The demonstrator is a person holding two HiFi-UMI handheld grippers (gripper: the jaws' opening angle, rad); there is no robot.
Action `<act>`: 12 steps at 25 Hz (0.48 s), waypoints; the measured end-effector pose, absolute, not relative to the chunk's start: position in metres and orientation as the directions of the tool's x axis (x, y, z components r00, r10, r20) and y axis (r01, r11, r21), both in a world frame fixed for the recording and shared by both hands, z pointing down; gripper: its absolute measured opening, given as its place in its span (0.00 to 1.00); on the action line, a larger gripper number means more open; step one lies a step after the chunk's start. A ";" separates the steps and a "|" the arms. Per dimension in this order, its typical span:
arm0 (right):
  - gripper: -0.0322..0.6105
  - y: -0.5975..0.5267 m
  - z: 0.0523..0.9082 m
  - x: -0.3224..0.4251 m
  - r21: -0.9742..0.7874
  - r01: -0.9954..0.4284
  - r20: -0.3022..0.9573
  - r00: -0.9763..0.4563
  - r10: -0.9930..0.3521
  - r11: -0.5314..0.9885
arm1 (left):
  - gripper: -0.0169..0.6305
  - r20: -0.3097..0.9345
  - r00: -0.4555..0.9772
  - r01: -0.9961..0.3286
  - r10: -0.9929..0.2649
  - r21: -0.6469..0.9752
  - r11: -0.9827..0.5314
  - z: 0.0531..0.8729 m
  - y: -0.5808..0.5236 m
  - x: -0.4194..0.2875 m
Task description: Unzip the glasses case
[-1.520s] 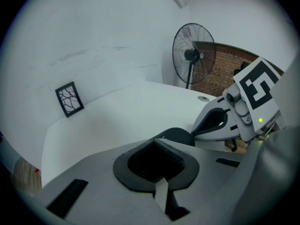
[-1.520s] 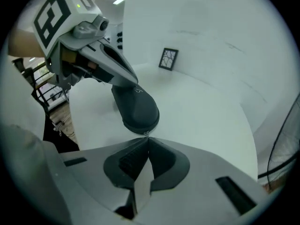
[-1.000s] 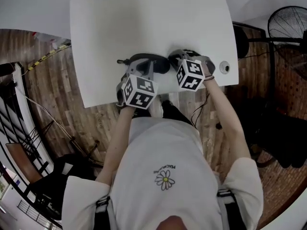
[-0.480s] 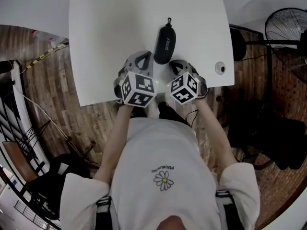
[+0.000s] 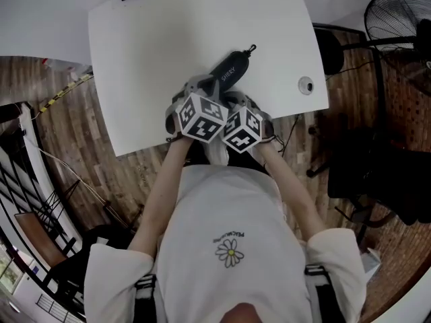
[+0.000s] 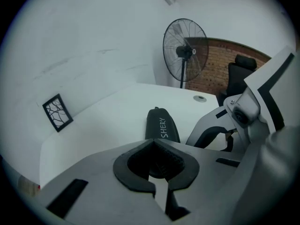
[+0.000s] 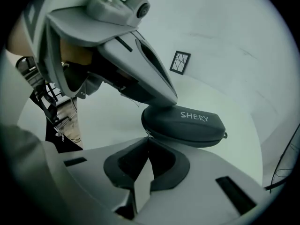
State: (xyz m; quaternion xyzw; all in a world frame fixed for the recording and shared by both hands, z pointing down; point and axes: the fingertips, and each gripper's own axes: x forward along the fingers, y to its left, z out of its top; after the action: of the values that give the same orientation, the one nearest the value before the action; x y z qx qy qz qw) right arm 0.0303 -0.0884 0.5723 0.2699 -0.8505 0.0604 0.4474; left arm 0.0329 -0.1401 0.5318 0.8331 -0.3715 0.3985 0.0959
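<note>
Since the earlier frames, both grippers have been brought together at the near end of the glasses case (image 5: 227,73), and the case has been swung so that its far end now points toward the right edge of the table (image 5: 155,39). The left gripper (image 6: 152,143) is clenched with nothing between its jaws. In the right gripper view its closed tips are seen resting on top of the case at the near end. The right gripper (image 7: 149,138) is also closed, its tips met right at the zipper seam (image 7: 183,136) of the case. A small bright piece is seen at those tips, but whether it is pinched cannot be told. The two marker cubes (image 5: 201,118) are held side by side, just below the case in the head view. The case lies flat on the white table, lettering upward, with a small loop (image 5: 251,48) at its far end. A framed pattern (image 6: 57,113) is seen at the table's far left corner, and a standing fan (image 6: 184,46) beyond its right side.
</note>
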 end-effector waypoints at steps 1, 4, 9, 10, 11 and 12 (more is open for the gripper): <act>0.06 -0.089 0.572 0.032 0.141 -0.510 0.794 -0.454 -0.405 0.849 | 0.05 0.740 0.404 -0.688 -0.537 -0.142 -0.712 0.531 -0.141 0.034; 0.06 -0.090 0.573 0.036 0.162 -0.487 0.801 -0.443 -0.402 0.858 | 0.05 0.741 0.399 -0.672 -0.540 -0.164 -0.722 0.532 -0.139 0.036; 0.06 -0.108 0.574 0.076 0.224 -0.521 0.811 -0.369 -0.454 0.824 | 0.05 0.719 0.402 -0.697 -0.568 -0.162 -0.698 0.529 -0.138 0.040; 0.06 -0.116 0.574 0.087 0.227 -0.541 0.811 -0.356 -0.465 0.810 | 0.05 0.717 0.403 -0.698 -0.569 -0.162 -0.697 0.529 -0.138 0.040; 0.06 -0.124 0.574 0.096 0.238 -0.549 0.811 -0.342 -0.476 0.801 | 0.05 0.717 0.402 -0.699 -0.570 -0.162 -0.697 0.529 -0.138 0.040; 0.06 -0.132 0.574 0.102 0.261 -0.542 0.811 -0.326 -0.486 0.799 | 0.05 0.717 0.400 -0.700 -0.571 -0.163 -0.695 0.529 -0.138 0.039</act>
State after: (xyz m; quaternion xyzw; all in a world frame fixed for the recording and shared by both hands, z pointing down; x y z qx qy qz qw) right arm 0.1022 -0.1325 0.5740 0.3157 -0.8139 0.0287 0.4869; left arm 0.0390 -0.1376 0.5290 0.8327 -0.3816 0.3928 0.0820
